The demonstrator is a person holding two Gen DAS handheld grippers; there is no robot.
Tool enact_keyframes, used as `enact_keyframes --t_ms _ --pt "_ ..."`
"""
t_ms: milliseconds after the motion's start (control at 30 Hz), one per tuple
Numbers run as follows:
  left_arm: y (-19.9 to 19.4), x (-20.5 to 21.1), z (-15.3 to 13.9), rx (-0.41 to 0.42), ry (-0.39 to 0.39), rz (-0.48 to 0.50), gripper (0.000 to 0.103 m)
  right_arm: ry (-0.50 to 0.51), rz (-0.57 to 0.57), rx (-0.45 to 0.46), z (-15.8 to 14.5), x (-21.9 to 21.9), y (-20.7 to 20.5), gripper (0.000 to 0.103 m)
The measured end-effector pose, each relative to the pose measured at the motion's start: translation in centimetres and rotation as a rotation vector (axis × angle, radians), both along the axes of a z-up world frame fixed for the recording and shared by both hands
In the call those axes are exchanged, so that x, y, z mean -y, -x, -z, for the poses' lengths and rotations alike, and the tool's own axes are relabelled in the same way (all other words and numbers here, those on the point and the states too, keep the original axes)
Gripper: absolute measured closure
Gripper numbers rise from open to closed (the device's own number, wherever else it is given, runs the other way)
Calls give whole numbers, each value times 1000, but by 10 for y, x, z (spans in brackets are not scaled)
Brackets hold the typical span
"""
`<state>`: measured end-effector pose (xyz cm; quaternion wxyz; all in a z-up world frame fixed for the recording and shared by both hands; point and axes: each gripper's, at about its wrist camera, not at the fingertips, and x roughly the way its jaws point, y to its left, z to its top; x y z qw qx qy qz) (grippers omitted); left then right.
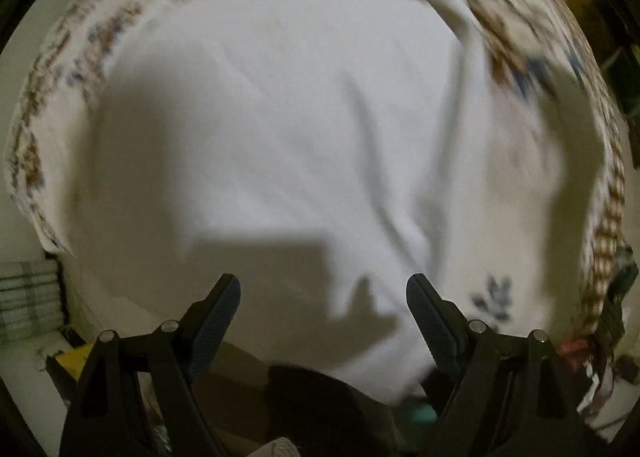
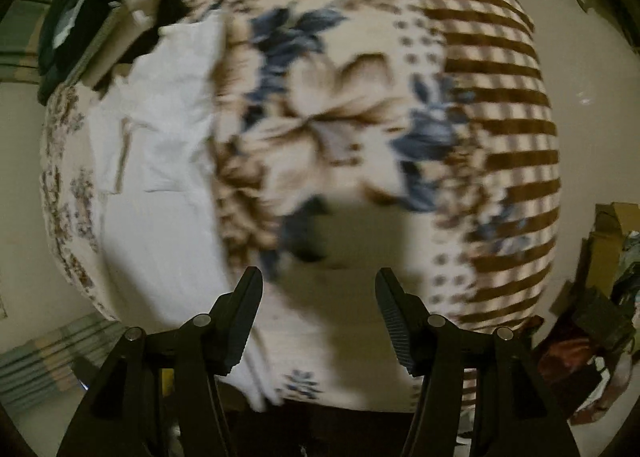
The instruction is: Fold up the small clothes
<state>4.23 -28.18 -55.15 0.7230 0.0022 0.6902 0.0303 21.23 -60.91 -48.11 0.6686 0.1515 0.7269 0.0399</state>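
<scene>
A white garment (image 1: 280,117) lies spread flat over a flowered bedspread (image 1: 532,37), filling most of the left wrist view. My left gripper (image 1: 323,293) hangs above its near edge, pointing down, open with nothing between its fingers. In the right wrist view the same white garment (image 2: 160,145) lies at the left on the flowered bedspread (image 2: 340,105). My right gripper (image 2: 319,289) hovers over the bare bedspread to the right of the garment, open and empty. Both views are blurred by motion.
A pile of dark clothes (image 2: 92,17) sits at the far left corner of the bed. A brown striped border (image 2: 508,129) runs along the bed's right side. Boxes and clutter (image 2: 600,297) stand on the floor at the right; a striped mat (image 2: 40,365) lies lower left.
</scene>
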Motion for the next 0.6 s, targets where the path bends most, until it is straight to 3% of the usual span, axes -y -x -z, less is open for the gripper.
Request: enact_keyframes --t_ms 133,233,267,300,367,400,600 --pt "17 44 22 -17 15 11 18 14 -16 -5 15 17 -8 42" --pt "16 65 41 -2 -60 25 18 3 -40 -5 21 14 -18 42" --pt "13 69 49 -1 -96 26 23 0 -49 -3 22 10 -22 42" --pt "10 70 53 5 -108 23 48 -2 -61 3 23 6 -27 42" --pt "5 65 55 20 -75 -7 78 -23 -80 18 23 -4 -41 42" --pt "4 61 49 49 -57 -35 100 -42 -85 30 23 -10 -49 42" --pt "1 25 12 139 -35 -131 100 -181 -70 82 33 -42 -120 42"
